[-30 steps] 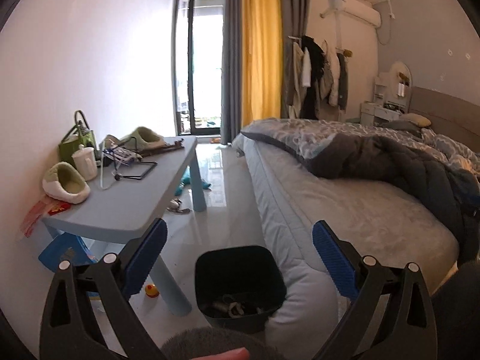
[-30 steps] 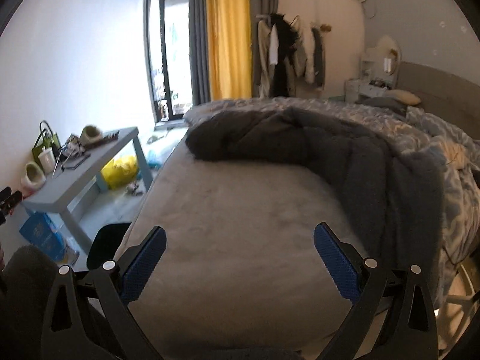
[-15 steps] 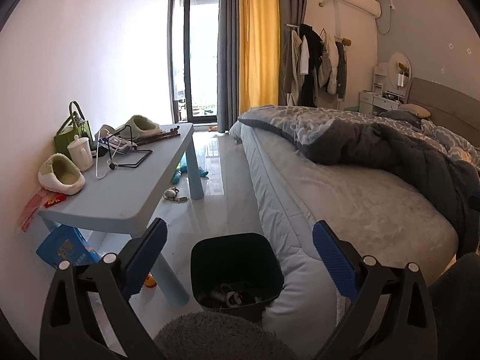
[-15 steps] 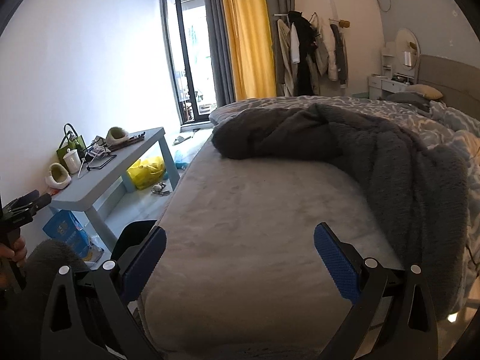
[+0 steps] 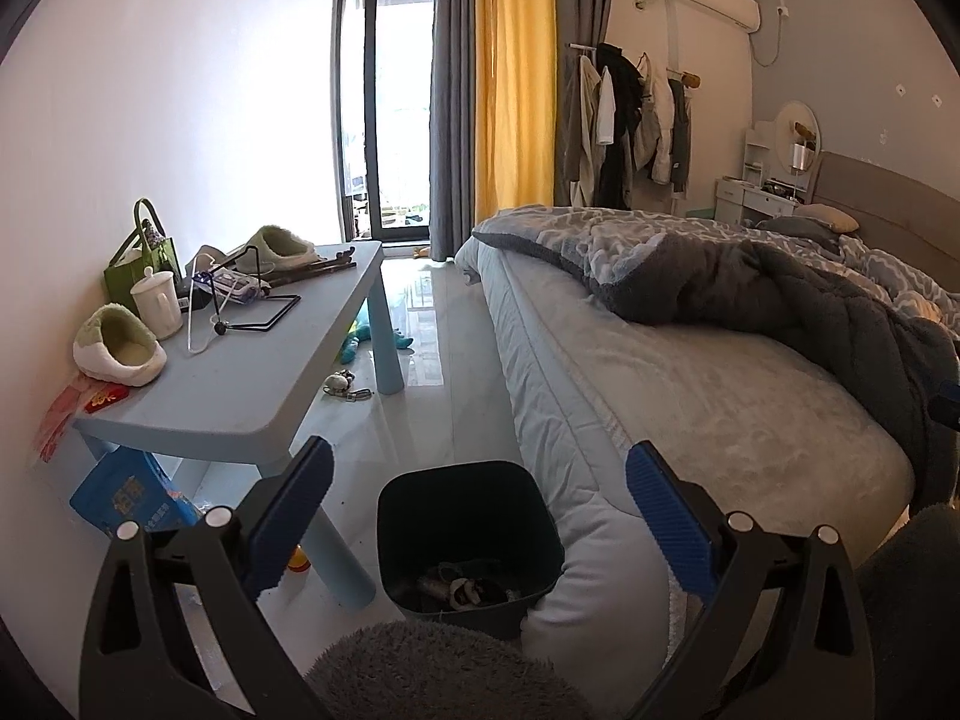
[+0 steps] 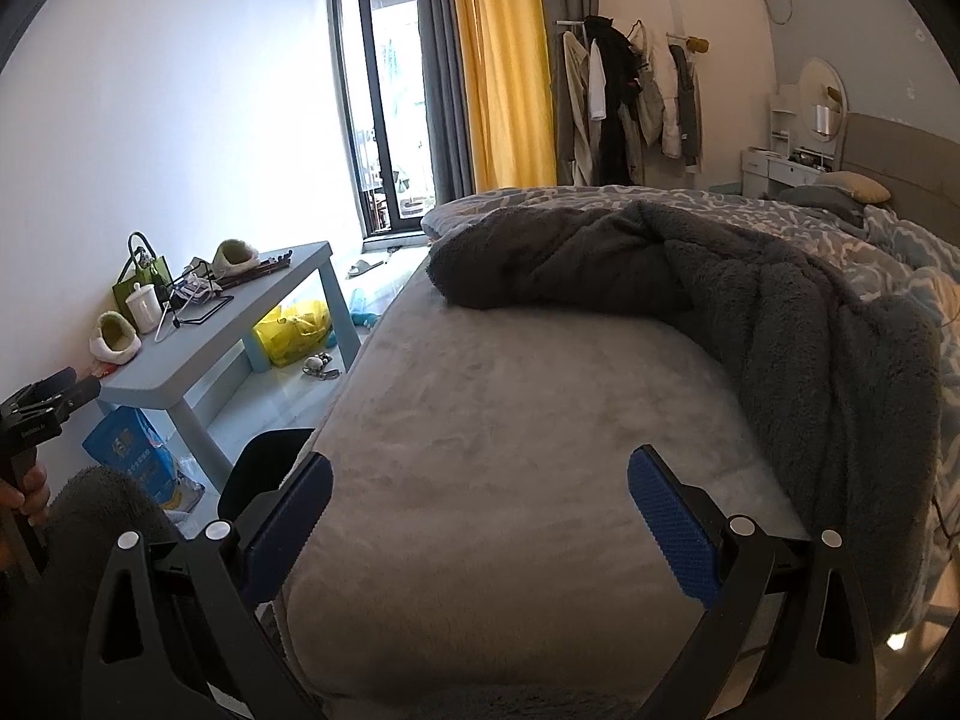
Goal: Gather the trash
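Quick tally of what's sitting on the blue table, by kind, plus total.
Fuzzy green-and-white slippers: 2, near and far
White lidded mug: 1
Green tote bag: 1
Black wire-frame stand: 1
Red packet at the edge: 1
Total: 6, not counting the small clutter behind the stand, which is too tangled to separate.

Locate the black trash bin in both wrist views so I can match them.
Left wrist: trash bin low centre, on the floor between the blue table and the bed, some trash inside.
Right wrist: trash bin lower left, partly hidden behind the bed edge.
Shared landmark: the blue table.
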`<state>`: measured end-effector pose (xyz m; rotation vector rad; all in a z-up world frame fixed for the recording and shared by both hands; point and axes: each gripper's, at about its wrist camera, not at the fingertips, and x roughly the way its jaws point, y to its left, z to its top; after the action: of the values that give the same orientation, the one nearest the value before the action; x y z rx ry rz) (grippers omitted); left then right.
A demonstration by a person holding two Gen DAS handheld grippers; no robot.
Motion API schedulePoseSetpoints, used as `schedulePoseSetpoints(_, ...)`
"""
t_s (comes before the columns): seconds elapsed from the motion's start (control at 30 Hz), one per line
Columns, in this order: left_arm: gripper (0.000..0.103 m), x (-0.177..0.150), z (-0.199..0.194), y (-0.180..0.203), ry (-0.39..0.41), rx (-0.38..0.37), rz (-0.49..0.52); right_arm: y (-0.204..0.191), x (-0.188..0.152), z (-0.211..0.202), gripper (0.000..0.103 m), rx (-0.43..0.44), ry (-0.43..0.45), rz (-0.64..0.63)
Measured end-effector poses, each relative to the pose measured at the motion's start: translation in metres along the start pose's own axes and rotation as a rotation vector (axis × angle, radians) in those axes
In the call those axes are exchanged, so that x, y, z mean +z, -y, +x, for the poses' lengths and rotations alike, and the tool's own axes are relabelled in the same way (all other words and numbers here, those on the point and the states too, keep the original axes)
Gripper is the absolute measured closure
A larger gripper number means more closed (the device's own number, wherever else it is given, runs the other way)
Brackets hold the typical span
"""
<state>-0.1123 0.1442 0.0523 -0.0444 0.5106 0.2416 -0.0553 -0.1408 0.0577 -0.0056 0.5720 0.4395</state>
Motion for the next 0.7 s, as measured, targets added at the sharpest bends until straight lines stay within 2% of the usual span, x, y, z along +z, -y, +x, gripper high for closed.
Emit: schedulePoseSetpoints(0.7, 0.003, 0.0002, 0.0014, 0.0008, -0.007, 0.001, 0.012, 0.0052, -0.0003, 0.0025, 0.003, -0.002, -0.014, -0.016)
